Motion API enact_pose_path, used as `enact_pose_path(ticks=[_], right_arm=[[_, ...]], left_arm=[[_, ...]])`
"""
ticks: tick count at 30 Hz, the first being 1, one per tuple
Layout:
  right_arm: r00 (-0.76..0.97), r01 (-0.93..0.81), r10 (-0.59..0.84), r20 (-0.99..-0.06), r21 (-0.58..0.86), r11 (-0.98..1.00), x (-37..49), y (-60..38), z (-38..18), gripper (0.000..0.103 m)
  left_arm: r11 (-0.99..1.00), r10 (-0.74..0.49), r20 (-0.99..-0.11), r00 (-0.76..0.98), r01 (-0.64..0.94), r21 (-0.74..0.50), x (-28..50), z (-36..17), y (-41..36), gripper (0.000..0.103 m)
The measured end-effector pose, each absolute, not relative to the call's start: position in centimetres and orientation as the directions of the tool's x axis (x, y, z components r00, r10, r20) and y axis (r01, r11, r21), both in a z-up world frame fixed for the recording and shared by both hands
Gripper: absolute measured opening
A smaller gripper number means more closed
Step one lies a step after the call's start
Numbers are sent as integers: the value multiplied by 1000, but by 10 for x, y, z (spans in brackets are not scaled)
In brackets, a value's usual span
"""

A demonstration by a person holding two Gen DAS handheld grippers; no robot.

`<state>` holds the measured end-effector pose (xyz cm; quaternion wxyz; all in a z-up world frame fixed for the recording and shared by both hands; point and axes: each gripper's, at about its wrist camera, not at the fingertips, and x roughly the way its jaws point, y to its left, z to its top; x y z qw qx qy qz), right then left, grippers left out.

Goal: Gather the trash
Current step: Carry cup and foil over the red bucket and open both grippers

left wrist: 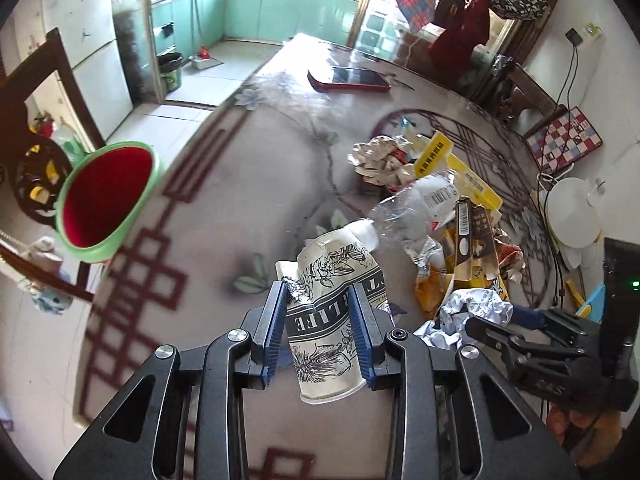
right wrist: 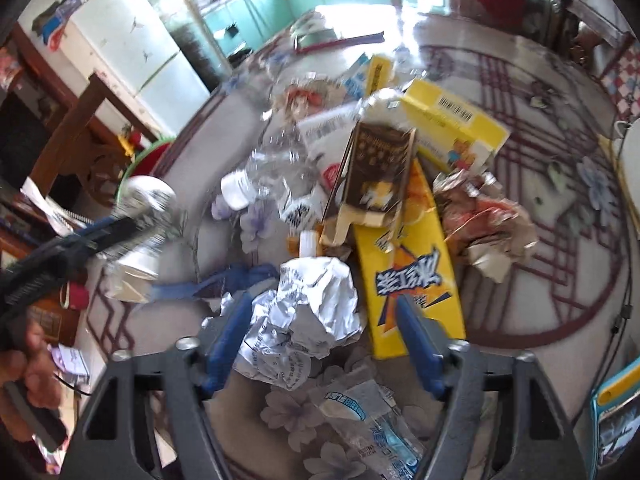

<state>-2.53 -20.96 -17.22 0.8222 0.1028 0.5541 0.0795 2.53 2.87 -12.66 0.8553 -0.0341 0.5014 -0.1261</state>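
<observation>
My left gripper (left wrist: 320,304) is shut on a crumpled paper cup (left wrist: 328,320) with black floral print, held above the patterned table (left wrist: 224,208). A green bin with a red inside (left wrist: 106,196) stands off the table's left edge. My right gripper (right wrist: 324,312) is open around a crumpled white paper ball (right wrist: 304,316), which also shows in the left wrist view (left wrist: 472,312). The trash pile beyond holds a clear plastic bottle (right wrist: 272,172), a brown box (right wrist: 376,168), yellow boxes (right wrist: 412,292) and crumpled wrappers (right wrist: 484,220).
A red phone (left wrist: 348,79) lies at the table's far end. A clear plastic wrapper (right wrist: 372,424) lies below the right gripper. A white kettle base (left wrist: 572,216) and cables sit at the right. A wooden chair (left wrist: 36,92) stands left.
</observation>
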Motion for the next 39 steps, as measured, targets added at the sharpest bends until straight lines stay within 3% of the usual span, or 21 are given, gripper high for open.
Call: enact_pose_path(ticks=[4,6,14,21,39], right_arm=[[381,-7,276,-882,296,955,-27,-211,-175,31],[406,0,269,-873,295,956,-30,-211,-165,20],[556,23,251,-792,317,948,-31,-199,-92,20],[607,6,250,-755,319,948,14,-131,-55,20],[483,-249,433,-761,355,901,162,85,-116,20]], left_arm=[[974,-217,-843,491,165,-155,26,-120,42,30],[977,-207,-838,505,157,-147,29,-117,53,30],[982,-187,-818,544,124,-142,65,-109,122,30],[992,-127,-819,559,58,-115,114,-116,199,30],[997,-49,-891,450,-37,-74,207,-187,294,30]])
